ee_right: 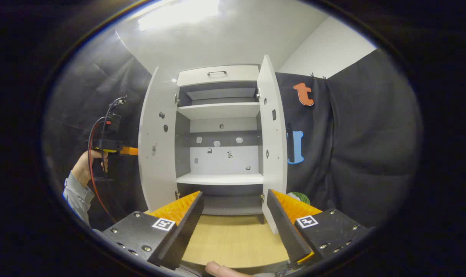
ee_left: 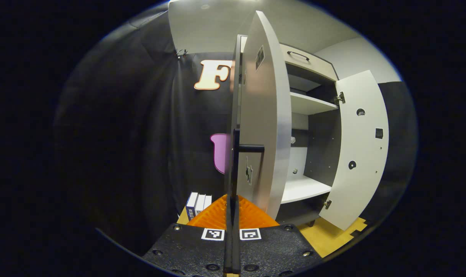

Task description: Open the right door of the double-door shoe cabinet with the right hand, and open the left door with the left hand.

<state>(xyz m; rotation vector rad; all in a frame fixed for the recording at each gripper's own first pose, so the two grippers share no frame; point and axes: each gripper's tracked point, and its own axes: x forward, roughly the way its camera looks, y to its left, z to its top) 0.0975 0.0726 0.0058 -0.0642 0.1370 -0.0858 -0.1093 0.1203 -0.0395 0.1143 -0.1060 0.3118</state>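
Observation:
The white shoe cabinet (ee_right: 219, 111) stands with both doors swung wide. In the left gripper view I see the left door (ee_left: 263, 127) edge-on, and its black bar handle (ee_left: 236, 154) runs down between my left gripper's (ee_left: 232, 200) fingers, which are shut on it. The right door (ee_left: 360, 154) hangs open farther off. In the right gripper view, a hand holds the left gripper (ee_right: 115, 148) against the outer side of the left door (ee_right: 154, 154). My right gripper (ee_right: 235, 194) is open and holds nothing, back from the cabinet and apart from the right door (ee_right: 273, 154).
Inside are white shelves (ee_right: 219, 179) and a top drawer (ee_right: 217, 75) with a handle. Small boxes (ee_left: 197, 204) stand on the wooden floor (ee_right: 233, 238) by the left door. A green object (ee_right: 300, 197) lies behind the right door. Black cloth walls close in both sides.

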